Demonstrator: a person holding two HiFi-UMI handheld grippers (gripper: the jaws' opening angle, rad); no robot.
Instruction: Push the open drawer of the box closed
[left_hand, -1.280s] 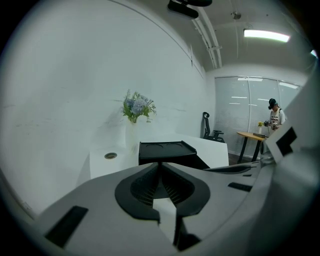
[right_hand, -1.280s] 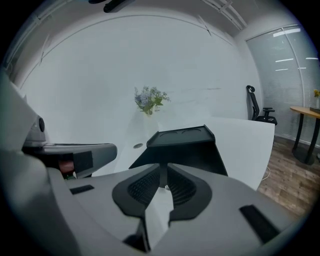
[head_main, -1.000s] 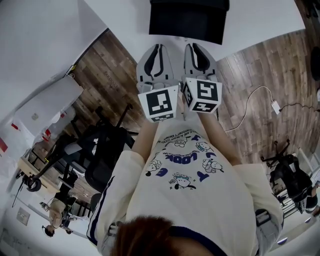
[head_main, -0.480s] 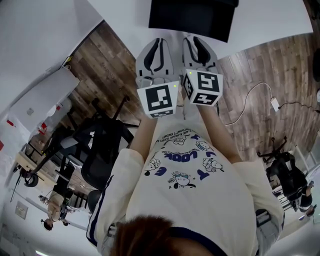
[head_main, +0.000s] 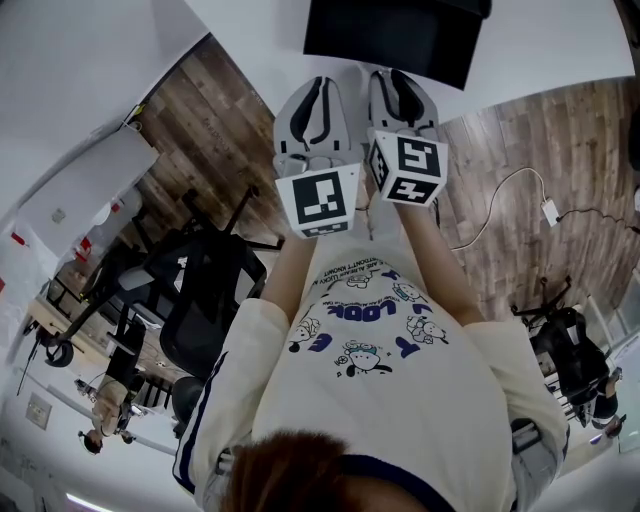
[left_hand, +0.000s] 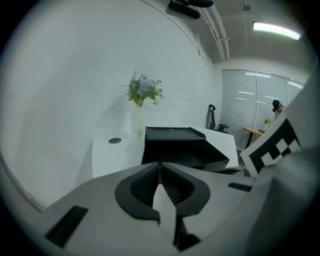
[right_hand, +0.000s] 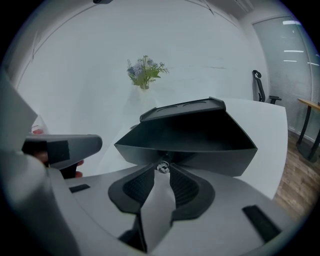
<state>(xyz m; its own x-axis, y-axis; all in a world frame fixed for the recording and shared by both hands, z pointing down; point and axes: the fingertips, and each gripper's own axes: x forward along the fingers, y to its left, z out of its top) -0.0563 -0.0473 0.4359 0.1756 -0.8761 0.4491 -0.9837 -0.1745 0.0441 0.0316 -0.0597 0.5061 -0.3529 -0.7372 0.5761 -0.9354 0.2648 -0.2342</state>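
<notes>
Box (head_main: 395, 35) cropped at top, left tongs (left_hand: 160, 169), right tongs (right_hand: 163, 172) closed

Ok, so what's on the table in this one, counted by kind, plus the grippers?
Grippers: 2, the left gripper shut and empty, the right gripper closed on the knob.
Black box: 1, with its drawer open.
Bunch of flowers: 1.
Total: 4.
</notes>
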